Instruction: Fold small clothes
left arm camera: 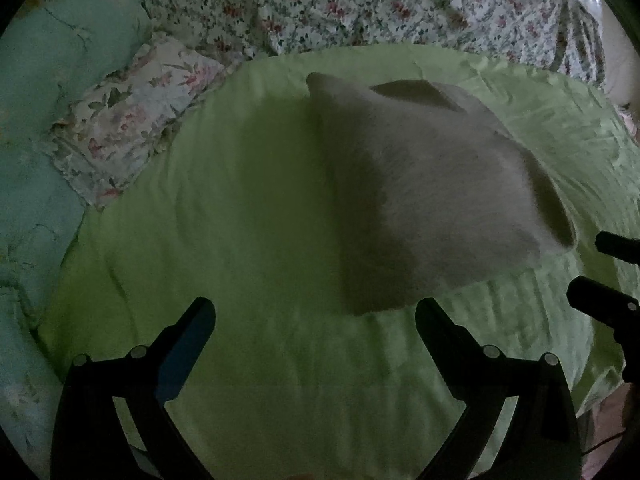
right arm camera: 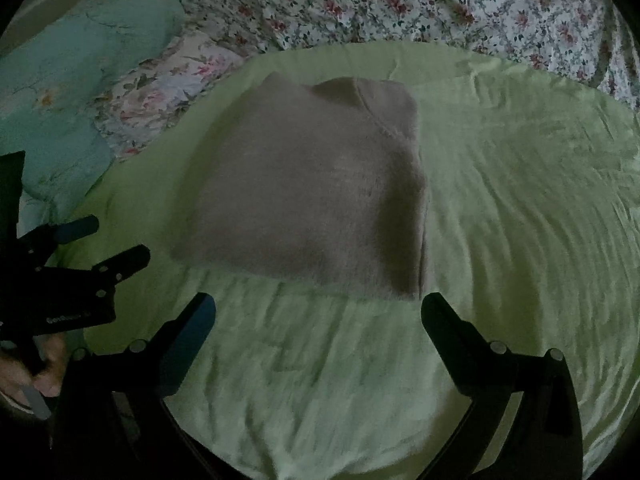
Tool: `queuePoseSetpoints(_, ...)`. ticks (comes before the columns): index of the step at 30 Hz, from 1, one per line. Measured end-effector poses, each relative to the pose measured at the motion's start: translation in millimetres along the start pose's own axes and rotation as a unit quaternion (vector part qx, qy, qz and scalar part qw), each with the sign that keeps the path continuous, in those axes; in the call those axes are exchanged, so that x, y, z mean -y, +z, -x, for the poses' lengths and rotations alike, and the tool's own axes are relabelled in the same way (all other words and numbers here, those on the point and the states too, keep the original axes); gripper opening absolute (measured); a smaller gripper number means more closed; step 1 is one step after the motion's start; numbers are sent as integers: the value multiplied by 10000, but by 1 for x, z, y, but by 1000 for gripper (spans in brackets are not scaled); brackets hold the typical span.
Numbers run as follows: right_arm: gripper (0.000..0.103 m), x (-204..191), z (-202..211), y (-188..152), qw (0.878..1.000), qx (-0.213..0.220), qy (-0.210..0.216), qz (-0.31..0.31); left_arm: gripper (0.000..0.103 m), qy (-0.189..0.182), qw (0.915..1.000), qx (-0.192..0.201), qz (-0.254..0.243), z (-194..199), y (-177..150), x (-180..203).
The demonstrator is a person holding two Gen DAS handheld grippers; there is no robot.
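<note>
Lying flat on the green sheet (right arm camera: 500,208), the sweater (right arm camera: 312,192) is seen already folded into a neat block, while the left gripper (left arm camera: 314,312) and right gripper (right arm camera: 318,308) are held wide and empty, with little left to do.

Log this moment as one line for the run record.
left gripper: open, empty | right gripper: open, empty | sweater: folded, flat on green sheet | contact: none

Home bedroom, green bedsheet (right arm camera: 500,200), floral quilt (right arm camera: 400,0), floral pillow (left arm camera: 136,116)
</note>
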State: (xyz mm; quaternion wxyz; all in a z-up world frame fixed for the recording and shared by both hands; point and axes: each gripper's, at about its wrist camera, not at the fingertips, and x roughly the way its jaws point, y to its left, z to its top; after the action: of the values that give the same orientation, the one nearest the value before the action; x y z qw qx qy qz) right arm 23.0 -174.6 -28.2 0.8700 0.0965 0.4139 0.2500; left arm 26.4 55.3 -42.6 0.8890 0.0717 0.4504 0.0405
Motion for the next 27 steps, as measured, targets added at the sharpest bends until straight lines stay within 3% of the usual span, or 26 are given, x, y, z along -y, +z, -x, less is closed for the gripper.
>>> queuePoseSetpoints(27,102,8,-26,33,10000,-88,-41,19,101,-122,9998,143,117,-15,24,3)
